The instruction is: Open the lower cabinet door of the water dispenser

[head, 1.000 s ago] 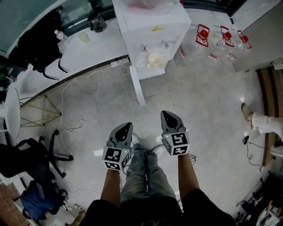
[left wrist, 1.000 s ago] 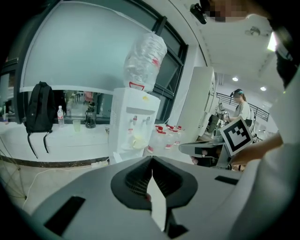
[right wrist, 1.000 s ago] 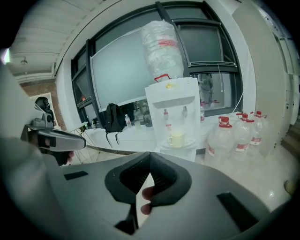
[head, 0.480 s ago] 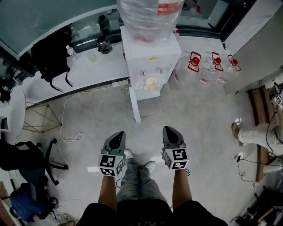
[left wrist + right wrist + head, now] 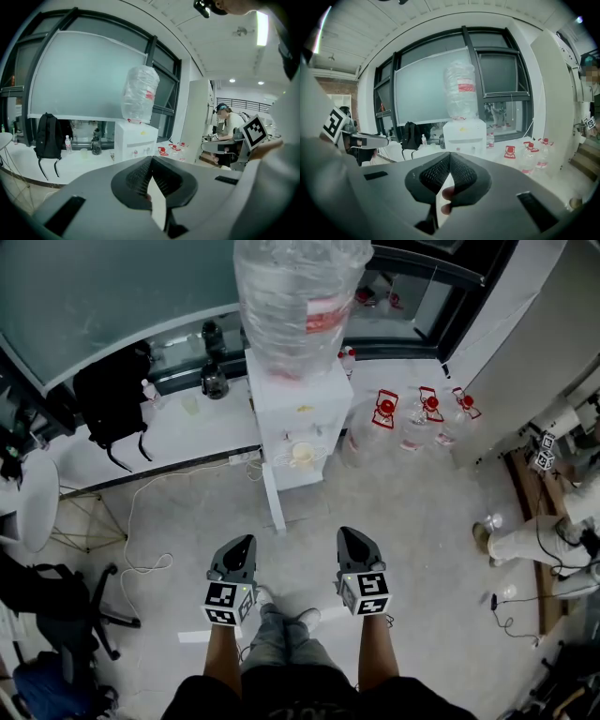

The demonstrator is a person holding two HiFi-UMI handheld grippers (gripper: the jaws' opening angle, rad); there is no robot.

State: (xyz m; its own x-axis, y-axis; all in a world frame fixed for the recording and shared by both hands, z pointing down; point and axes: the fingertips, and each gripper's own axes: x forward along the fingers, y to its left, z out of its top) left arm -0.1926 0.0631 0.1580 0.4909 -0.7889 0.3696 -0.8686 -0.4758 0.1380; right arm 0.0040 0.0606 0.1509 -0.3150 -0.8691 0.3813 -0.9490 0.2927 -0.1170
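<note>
Standing back from the water dispenser [image 5: 292, 413], the person is holding both forearms forward and parallel over open floor [image 5: 412, 521], with a cable [image 5: 131, 531] lying left and bottles [image 5: 412, 423] right. Left gripper [image 5: 240, 546] and right gripper [image 5: 351, 540] are pointing ahead, jaws pressed together and empty, well apart from its lower cabinet [image 5: 305, 476].

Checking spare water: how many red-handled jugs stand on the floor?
3 jugs in a row right of the dispenser: the nearest, the middle, the farthest. More may hide behind the dispenser.

Bottle [image 5: 298, 296] atop water dispenser [image 5: 302, 413], jugs [image 5: 418, 420] right
</note>
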